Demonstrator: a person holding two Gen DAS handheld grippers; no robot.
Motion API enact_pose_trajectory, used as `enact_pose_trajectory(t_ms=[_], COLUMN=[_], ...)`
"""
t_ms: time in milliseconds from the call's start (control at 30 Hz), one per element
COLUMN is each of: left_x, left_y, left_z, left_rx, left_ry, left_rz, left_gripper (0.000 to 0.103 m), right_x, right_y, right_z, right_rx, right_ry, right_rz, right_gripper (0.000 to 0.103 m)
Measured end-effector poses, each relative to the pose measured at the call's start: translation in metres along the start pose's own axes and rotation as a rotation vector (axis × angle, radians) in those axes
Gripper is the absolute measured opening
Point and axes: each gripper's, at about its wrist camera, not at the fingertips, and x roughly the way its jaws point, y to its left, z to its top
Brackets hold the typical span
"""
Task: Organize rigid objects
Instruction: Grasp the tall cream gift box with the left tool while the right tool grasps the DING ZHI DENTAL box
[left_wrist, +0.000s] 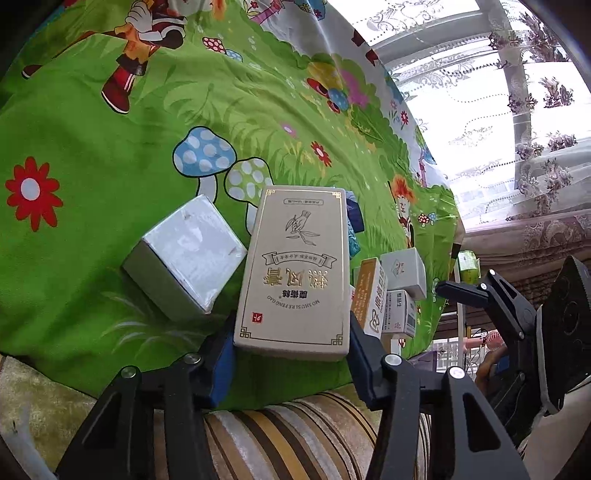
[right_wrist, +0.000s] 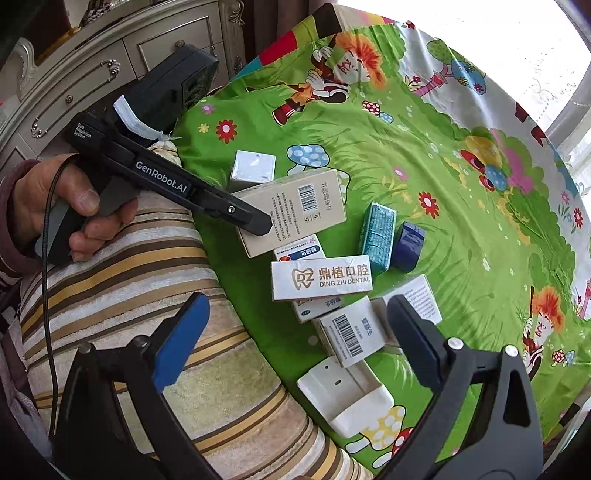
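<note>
Task looks early: the boxes lie in a loose jumble near the edge of the green cartoon cloth (right_wrist: 424, 155), none lined up yet, approx. 10 left to sort. The left gripper (left_wrist: 291, 347) is clenched on the long cream box (left_wrist: 295, 273), pads against both its sides; it reads "MO SHU SI RE FENG GAO". A plain white cube box (left_wrist: 184, 254) sits just beside it. The right gripper (right_wrist: 295, 332) hangs released, jaws wide, above a barcoded white box (right_wrist: 347, 332), holding nothing. Nearby box says "DING ZHI DENTAL" (right_wrist: 321, 277); the left tool's body reads "GenRobot.AI". Teal box (right_wrist: 378, 236) and dark blue box (right_wrist: 408, 240) text is probably too small to read.
</note>
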Motion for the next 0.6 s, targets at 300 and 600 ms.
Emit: enact_pose_trajectory(t_ms=[300,600], left_x=[-0.010,-0.020], left_y=[-0.005,-0.011], left_z=[-0.005,-0.010], left_rx=[0.032,0.065], left_ry=[-0.066,-0.139], left_rz=[-0.039,-0.037], left_gripper=[0.052,0.052], right_x=[0.029,0.052], right_y=[-0.006,-0.010], right_z=[0.019,0.028], right_rx=[-0.094,-0.145], right_ry=[0.111,0.197], right_rz=[0.013,0.006], right_gripper=[0.098,0.098])
